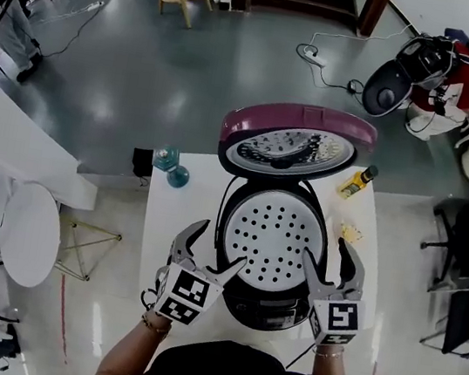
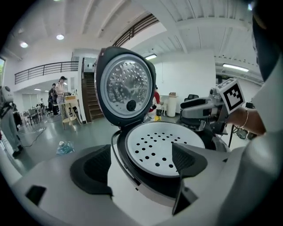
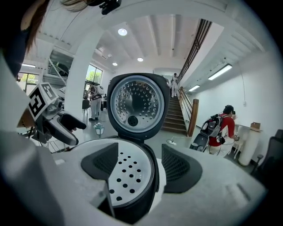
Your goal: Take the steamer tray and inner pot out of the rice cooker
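Holes dot the white steamer tray (image 1: 272,237), which sits level in the mouth of the rice cooker (image 1: 260,305), filling the opening so that whatever lies beneath it is hidden. The cooker stands on a white table (image 1: 165,233) with its purple lid (image 1: 298,135) swung up and back, the metal inner face turned toward the person. The left tool (image 1: 221,244) hovers at the cooker's near-left rim with its jaws spread wide and nothing between them but that rim: in the left gripper view one jaw is outside the cooker over the table and the other over the tray's edge. The right tool (image 1: 325,250) mirrors it at the near-right rim, jaws equally wide, one over the tray and one outside the cooker wall. Whether either tool touches the tray cannot be told. Beside the lid a small yellow bottle (image 1: 357,182) lies on the table's right side, and a teal object (image 1: 170,166) stands at its far-left corner. Well beyond the table, a person in red (image 1: 449,84) crouches on the floor.
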`<state>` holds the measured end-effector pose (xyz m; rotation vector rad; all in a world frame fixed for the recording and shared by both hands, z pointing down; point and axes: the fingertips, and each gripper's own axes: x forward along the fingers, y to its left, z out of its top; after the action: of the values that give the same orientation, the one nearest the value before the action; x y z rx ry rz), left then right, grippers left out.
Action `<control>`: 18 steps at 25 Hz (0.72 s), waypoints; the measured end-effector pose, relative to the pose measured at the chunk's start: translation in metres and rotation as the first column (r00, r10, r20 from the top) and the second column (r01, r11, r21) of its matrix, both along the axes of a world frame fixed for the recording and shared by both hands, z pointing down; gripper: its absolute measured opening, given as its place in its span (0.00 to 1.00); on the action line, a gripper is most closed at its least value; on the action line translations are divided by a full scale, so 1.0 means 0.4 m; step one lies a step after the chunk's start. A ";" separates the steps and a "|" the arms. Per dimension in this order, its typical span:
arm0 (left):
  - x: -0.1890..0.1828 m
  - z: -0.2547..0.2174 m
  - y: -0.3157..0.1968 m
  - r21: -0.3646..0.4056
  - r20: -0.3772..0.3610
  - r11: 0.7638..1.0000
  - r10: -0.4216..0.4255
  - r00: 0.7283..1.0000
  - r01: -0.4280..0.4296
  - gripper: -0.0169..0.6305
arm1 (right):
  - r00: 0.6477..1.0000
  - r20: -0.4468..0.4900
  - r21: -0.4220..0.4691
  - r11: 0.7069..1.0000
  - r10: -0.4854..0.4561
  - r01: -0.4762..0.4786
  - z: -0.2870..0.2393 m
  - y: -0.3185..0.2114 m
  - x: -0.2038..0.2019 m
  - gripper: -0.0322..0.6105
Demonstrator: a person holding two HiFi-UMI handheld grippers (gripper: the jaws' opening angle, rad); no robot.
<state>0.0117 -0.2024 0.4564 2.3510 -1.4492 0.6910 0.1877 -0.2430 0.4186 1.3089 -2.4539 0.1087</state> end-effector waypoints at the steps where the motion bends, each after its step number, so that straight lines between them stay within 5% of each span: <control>1: -0.002 0.008 -0.007 -0.012 0.015 1.000 0.000 1.000 0.000 0.69 | 1.000 -0.009 -0.018 1.000 0.000 -0.001 0.007 -0.011 0.003 0.52; 11: 0.023 0.053 -0.058 -0.117 0.065 0.991 0.074 0.995 -0.066 0.69 | 0.988 -0.134 -0.196 0.979 -0.082 0.055 0.077 -0.074 0.013 0.52; 18: 0.026 0.085 -0.090 -0.168 0.083 0.983 0.086 0.993 -0.071 0.69 | 0.951 -0.193 -0.393 0.907 -0.241 0.150 0.156 -0.087 -0.021 0.52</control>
<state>0.0221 -0.2384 0.4903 2.2863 -1.2859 0.9114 0.1792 -0.2776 0.4810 0.8521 -2.2051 0.3312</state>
